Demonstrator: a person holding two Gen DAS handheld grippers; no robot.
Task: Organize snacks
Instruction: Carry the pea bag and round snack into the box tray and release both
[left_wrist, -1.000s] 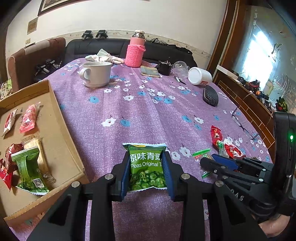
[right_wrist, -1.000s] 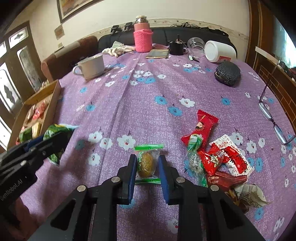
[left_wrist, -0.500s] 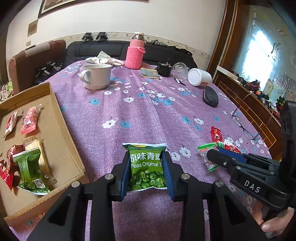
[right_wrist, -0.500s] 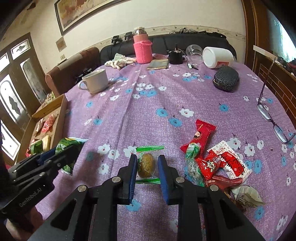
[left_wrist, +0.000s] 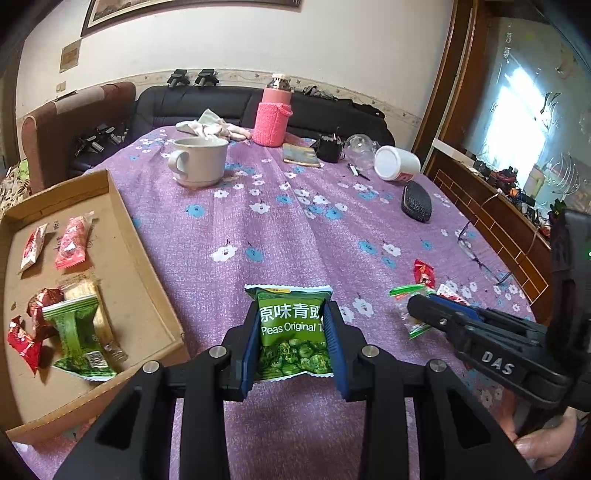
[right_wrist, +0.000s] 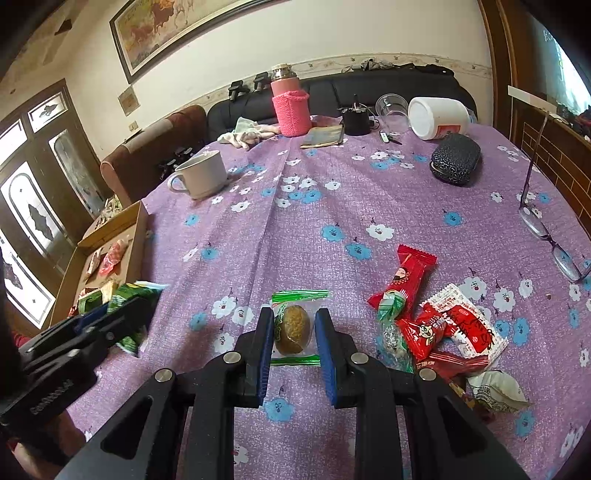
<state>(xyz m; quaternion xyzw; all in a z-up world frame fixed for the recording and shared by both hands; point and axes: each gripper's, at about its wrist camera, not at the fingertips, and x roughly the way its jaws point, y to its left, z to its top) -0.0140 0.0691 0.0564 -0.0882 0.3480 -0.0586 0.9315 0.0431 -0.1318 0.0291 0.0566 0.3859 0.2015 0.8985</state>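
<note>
My left gripper (left_wrist: 293, 314) is shut on a green peas packet (left_wrist: 291, 332), held upright over the purple tablecloth just right of the cardboard tray (left_wrist: 129, 258). The tray holds several wrapped snacks, among them a green one (left_wrist: 79, 332). My right gripper (right_wrist: 294, 317) is shut on a clear-wrapped brown snack (right_wrist: 293, 326) with green ends. To its right lies a pile of red and white snack packets (right_wrist: 436, 325). The right gripper (left_wrist: 436, 314) shows at the right in the left wrist view. The left gripper (right_wrist: 122, 314) shows at the left in the right wrist view, by the tray (right_wrist: 140, 229).
A white mug (left_wrist: 199, 162), a pink-sleeved bottle (left_wrist: 273, 118), a tipped white jar (left_wrist: 397, 168) and a black case (left_wrist: 416, 201) stand toward the far side. Glasses (left_wrist: 480, 254) lie near the right edge. A person's hand (left_wrist: 543, 443) grips the right handle.
The right gripper has tipped upward a little with the wrapped snack still in it. The left gripper and its peas packet have stayed in place.
</note>
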